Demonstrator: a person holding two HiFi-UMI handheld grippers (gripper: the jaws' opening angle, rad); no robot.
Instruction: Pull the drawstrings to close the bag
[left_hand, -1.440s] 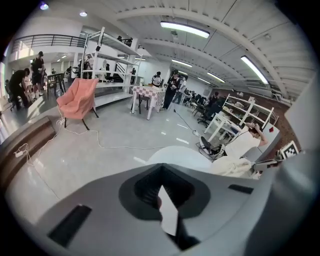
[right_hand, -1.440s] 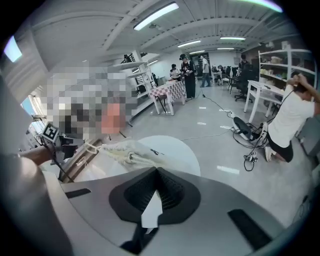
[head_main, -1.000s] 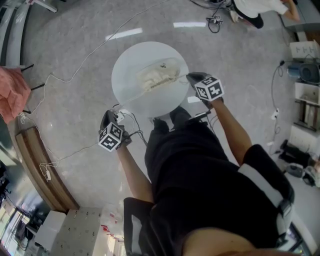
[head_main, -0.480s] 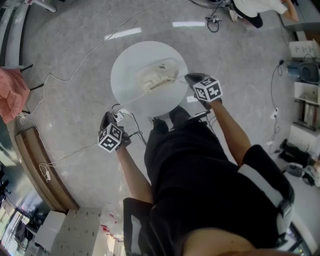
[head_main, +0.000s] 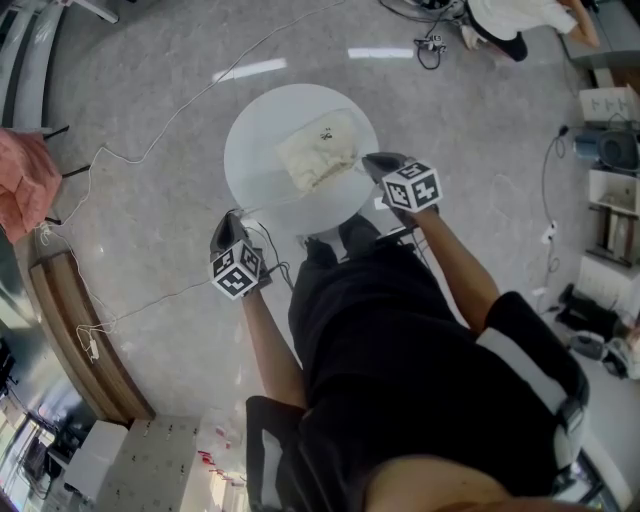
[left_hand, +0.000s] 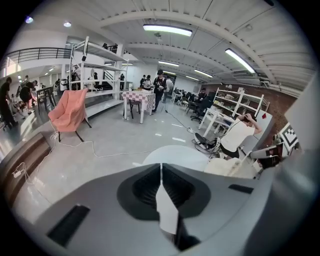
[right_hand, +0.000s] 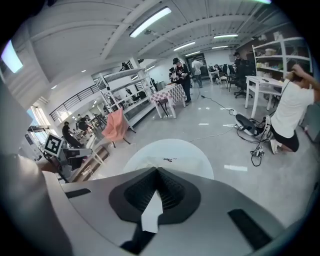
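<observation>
A cream drawstring bag (head_main: 318, 152) lies bunched on a round white table (head_main: 252, 135); in the left gripper view the bag (left_hand: 229, 165) shows past the table (left_hand: 172, 152). My right gripper (head_main: 380, 162) hovers at the table's right edge, just right of the bag, jaws shut with nothing visible between them. In its own view the right gripper (right_hand: 157, 172) points over the table (right_hand: 172, 148). My left gripper (head_main: 226, 230) is off the table's lower left edge, apart from the bag. Its jaws also meet, and the left gripper (left_hand: 161, 166) holds nothing.
A white cable (head_main: 150, 150) trails over the grey floor left of the table. A pink cloth on a chair (head_main: 22, 185) and a wooden bench (head_main: 80, 340) stand at the left. A crouching person (head_main: 505, 20) and shelves (head_main: 610, 180) are at the right.
The bag was stretched toward the right gripper by a taut string; now it lies compact with no taut string. The left gripper has moved a little up and right, nearer the table.
</observation>
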